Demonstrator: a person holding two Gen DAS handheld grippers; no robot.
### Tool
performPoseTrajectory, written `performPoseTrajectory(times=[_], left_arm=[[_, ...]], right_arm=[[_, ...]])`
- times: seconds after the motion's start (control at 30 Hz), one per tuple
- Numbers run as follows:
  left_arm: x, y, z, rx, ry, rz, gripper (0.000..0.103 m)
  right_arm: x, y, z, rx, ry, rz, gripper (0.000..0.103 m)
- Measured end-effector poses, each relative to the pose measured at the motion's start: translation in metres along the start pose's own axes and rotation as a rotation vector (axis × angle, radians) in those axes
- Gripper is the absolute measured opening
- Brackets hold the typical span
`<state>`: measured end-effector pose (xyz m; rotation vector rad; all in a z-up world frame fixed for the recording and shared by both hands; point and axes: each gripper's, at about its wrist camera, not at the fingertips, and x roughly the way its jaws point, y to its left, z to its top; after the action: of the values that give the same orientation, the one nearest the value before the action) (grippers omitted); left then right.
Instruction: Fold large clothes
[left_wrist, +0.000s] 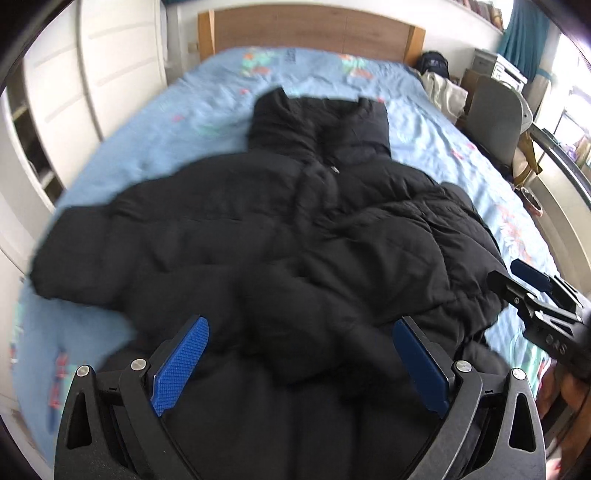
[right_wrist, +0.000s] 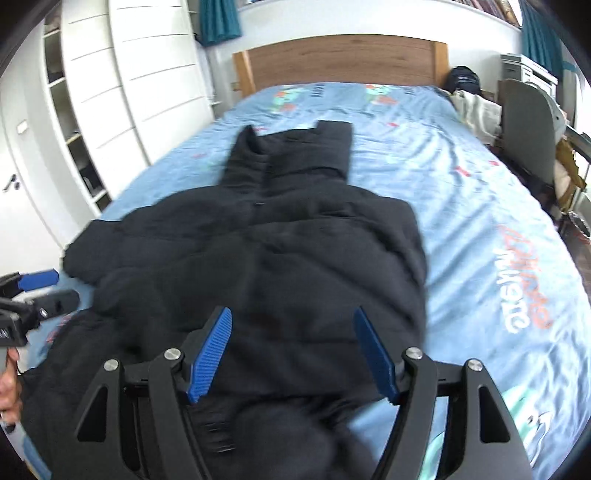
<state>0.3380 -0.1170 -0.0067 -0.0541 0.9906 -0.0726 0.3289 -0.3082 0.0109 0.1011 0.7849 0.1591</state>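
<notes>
My left claw (left_wrist: 299, 363) and right claw (right_wrist: 291, 350) hang spread, empty, over the black puffer jacket (left_wrist: 280, 236); one sleeve looks folded in, the rest remains

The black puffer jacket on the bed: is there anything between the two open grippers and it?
Nothing visible. The left gripper and the right gripper both hang open directly above the black puffer jacket, with only air between.

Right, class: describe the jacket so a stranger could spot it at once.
Find the bed with the blue sheet and wooden headboard. Spread across its middle lies the jacket, collar towards the headboard. It is the only black, puffy thing on the sheet.
</notes>
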Motion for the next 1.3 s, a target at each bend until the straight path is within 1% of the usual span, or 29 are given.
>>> performPoseTrajectory(times=[0.1, 0.13, 0.23, 0.3, 0.4, 0.5, 0.57, 0.63, 0.67, 0.7, 0.73, 0.77, 0.83, 0.87, 0.93, 0.97, 1.0, 1.03, 1.07, 1.1, 1.2, 1.27, 1.3], left_arm=[[0.043, -0.015, 0.008, -0.011, 0.033, -0.001, 0.099], [0.055, -0.017, 0.009, -0.008, 0.046, 0.004, 0.099], [0.094, -0.015, 0.001, 0.007, 0.099, 0.061, 0.1], [0.101, -0.008, -0.003, 0.015, 0.097, 0.064, 0.101], [0.096, 0.0, -0.005, 0.033, 0.092, 0.081, 0.102], [0.093, 0.013, -0.008, 0.022, 0.107, 0.06, 0.102], [0.083, 0.014, -0.009, 0.023, 0.105, 0.063, 0.102], [0.07, 0.013, -0.008, 0.027, 0.075, 0.068, 0.101], [0.06, 0.011, -0.008, 0.035, 0.047, 0.07, 0.101], [0.05, 0.008, -0.008, 0.045, 0.018, 0.062, 0.101], [0.048, 0.009, -0.006, 0.048, 0.01, 0.057, 0.101], [0.048, 0.006, -0.006, 0.05, 0.013, 0.047, 0.101], [0.054, 0.003, -0.004, 0.059, 0.031, 0.048, 0.101], [0.063, 0.001, -0.001, 0.08, 0.043, 0.064, 0.101], [0.084, 0.001, -0.002, 0.113, 0.093, 0.102, 0.101], [0.092, 0.007, -0.004, 0.095, 0.127, 0.075, 0.101], [0.093, 0.012, -0.005, 0.072, 0.139, 0.052, 0.101], [0.091, 0.015, -0.004, 0.062, 0.141, 0.044, 0.101], [0.085, 0.017, -0.002, 0.062, 0.133, 0.043, 0.101], [0.073, 0.019, -0.002, 0.075, 0.106, 0.048, 0.101], [0.044, 0.032, -0.001, 0.088, 0.055, 0.067, 0.101], [0.024, 0.048, -0.002, 0.063, 0.017, 0.066, 0.101], [0.013, 0.062, -0.001, 0.036, -0.002, 0.061, 0.101]], right_arm=[[0.024, -0.014, -0.001, 0.029, 0.024, 0.042, 0.069], [0.034, -0.018, -0.003, 0.032, 0.04, 0.039, 0.069], [0.06, -0.022, -0.013, 0.013, 0.081, 0.038, 0.069], [0.068, -0.03, -0.02, 0.017, 0.083, 0.054, 0.067], [0.068, -0.039, -0.025, 0.014, 0.078, 0.061, 0.066], [0.065, -0.054, -0.027, 0.041, 0.089, 0.026, 0.065], [0.059, -0.064, -0.029, 0.058, 0.1, -0.006, 0.065], [0.051, -0.066, -0.028, 0.067, 0.103, -0.044, 0.065], [0.044, -0.063, -0.027, 0.067, 0.089, -0.06, 0.066], [0.037, -0.059, -0.025, 0.069, 0.07, -0.065, 0.067], [0.031, -0.055, -0.023, 0.075, 0.054, -0.062, 0.067], [0.028, -0.05, -0.022, 0.085, 0.042, -0.048, 0.067], [0.029, -0.038, -0.021, 0.08, 0.049, -0.029, 0.067], [0.032, -0.031, -0.023, 0.071, 0.06, -0.033, 0.067], [0.04, -0.025, -0.029, 0.08, 0.091, -0.035, 0.067], [0.045, -0.027, -0.034, 0.101, 0.115, -0.036, 0.067], [0.048, -0.029, -0.037, 0.115, 0.133, -0.045, 0.067], [0.049, -0.032, -0.041, 0.126, 0.153, -0.07, 0.067], [0.046, -0.032, -0.042, 0.128, 0.16, -0.092, 0.067], [0.041, -0.031, -0.041, 0.124, 0.161, -0.112, 0.067], [0.015, -0.028, -0.041, 0.11, 0.157, -0.186, 0.067], [-0.006, -0.028, -0.043, 0.131, 0.137, -0.204, 0.067], [-0.019, -0.025, -0.044, 0.141, 0.123, -0.212, 0.067]])
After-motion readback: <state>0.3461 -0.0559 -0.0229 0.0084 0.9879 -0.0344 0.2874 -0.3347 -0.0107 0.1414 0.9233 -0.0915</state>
